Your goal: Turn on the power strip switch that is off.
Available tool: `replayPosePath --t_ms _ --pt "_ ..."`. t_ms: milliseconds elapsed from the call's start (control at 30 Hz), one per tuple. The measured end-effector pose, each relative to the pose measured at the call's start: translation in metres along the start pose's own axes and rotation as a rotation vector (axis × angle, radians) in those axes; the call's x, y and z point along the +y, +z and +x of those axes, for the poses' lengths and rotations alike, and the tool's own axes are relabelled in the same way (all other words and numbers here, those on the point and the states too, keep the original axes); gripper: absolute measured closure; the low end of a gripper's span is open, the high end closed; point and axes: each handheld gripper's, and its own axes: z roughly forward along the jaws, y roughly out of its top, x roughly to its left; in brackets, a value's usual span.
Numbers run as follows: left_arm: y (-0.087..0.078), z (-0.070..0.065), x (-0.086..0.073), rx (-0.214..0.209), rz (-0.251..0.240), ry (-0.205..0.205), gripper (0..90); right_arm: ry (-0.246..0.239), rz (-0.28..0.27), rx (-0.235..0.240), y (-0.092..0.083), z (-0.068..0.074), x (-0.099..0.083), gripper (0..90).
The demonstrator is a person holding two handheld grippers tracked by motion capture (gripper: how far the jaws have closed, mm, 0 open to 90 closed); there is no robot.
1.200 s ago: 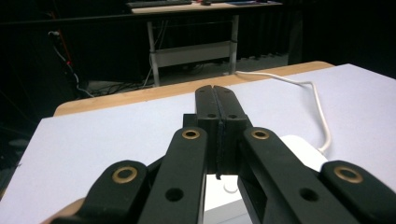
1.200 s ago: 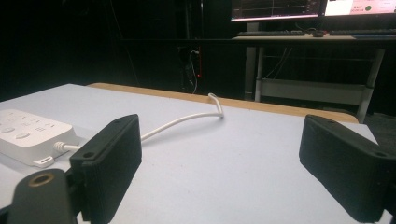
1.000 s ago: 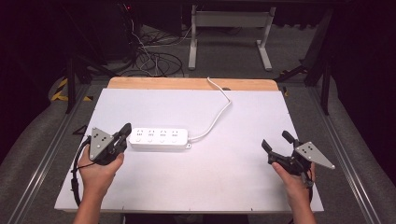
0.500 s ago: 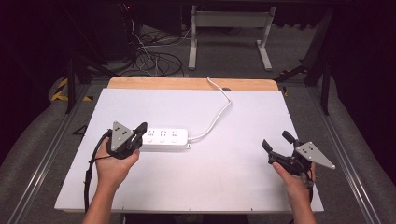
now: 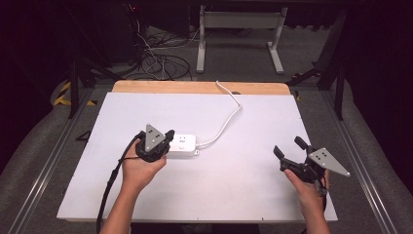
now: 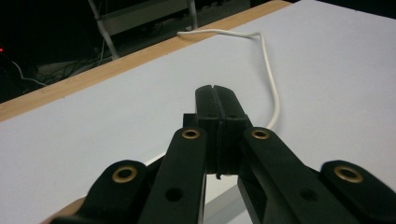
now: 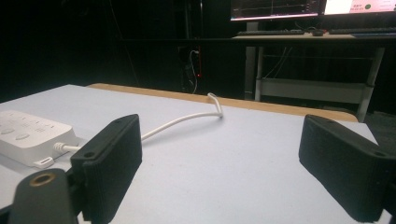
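Note:
A white power strip [image 5: 184,144] lies on the white table top [image 5: 243,185], left of the middle. Its white cord [image 5: 229,119] curves back and drops over the far wooden edge. My left gripper [image 5: 168,135] is over the strip's left part and hides it; whether it touches the strip I cannot tell. In the left gripper view the pads [image 6: 218,109] are pressed together with nothing between them, and the cord [image 6: 273,84] runs ahead. My right gripper [image 5: 287,145] stands open near the table's right front, jaws wide apart [image 7: 229,163], facing the strip [image 7: 28,135].
A wooden strip [image 5: 199,87] borders the table's far edge. Behind it stand a white desk frame [image 5: 238,29] and loose cables on the floor [image 5: 160,58]. Metal rails run along both sides of the table.
My left gripper has moved right along the power strip, from beside its left end to over its left part. The right gripper has stayed in place.

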Motion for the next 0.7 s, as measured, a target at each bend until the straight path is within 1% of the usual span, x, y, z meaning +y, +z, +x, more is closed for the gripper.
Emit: replayPosePath --t_ms 33,67,167,200,233,267,333,400,433,467,533,700 --pt "0.004 -0.003 0.002 -0.005 0.007 0.001 90.0 0.0 0.0 -0.001 0.0 0.0 0.0 14.2" --pt "0.004 -0.003 0.002 -0.005 0.007 0.001 90.0 0.0 0.0 -0.001 0.0 0.0 0.0 14.2" --pt "0.01 -0.004 0.002 -0.005 0.03 0.009 90.0 0.002 -0.004 -0.002 -0.001 -0.001 0.0 14.2" --pt "0.014 -0.006 0.001 -0.015 0.042 0.011 90.0 0.001 -0.002 -0.003 -0.001 -0.001 0.0 14.2" --pt "0.017 -0.007 0.001 -0.019 0.041 0.007 90.0 -0.001 -0.003 -0.002 -0.001 -0.001 0.0 14.2" --pt "0.019 -0.008 0.0 -0.026 0.049 0.01 90.0 0.003 -0.002 -0.004 -0.001 -0.001 0.0 14.2" --pt "0.022 -0.01 -0.001 -0.026 0.057 0.015 90.0 0.002 -0.001 -0.002 -0.001 0.0 0.0 14.2" --pt "0.028 -0.012 -0.001 -0.029 0.076 0.023 90.0 -0.001 0.001 -0.001 0.0 0.0 0.0 14.2" --pt "0.028 -0.012 -0.001 -0.029 0.076 0.023 90.0 0.0 0.001 0.0 0.0 0.0 0.0 14.2" --pt "0.031 -0.014 -0.002 -0.03 0.088 0.03 90.0 -0.001 0.001 0.0 0.0 0.0 0.0 14.2" --pt "0.033 -0.014 -0.002 -0.032 0.094 0.029 90.0 -0.001 0.001 0.001 0.0 0.0 0.0 14.3" --pt "0.04 -0.015 -0.007 -0.026 0.151 0.022 90.0 0.004 0.001 -0.001 -0.001 0.0 0.0 14.3"
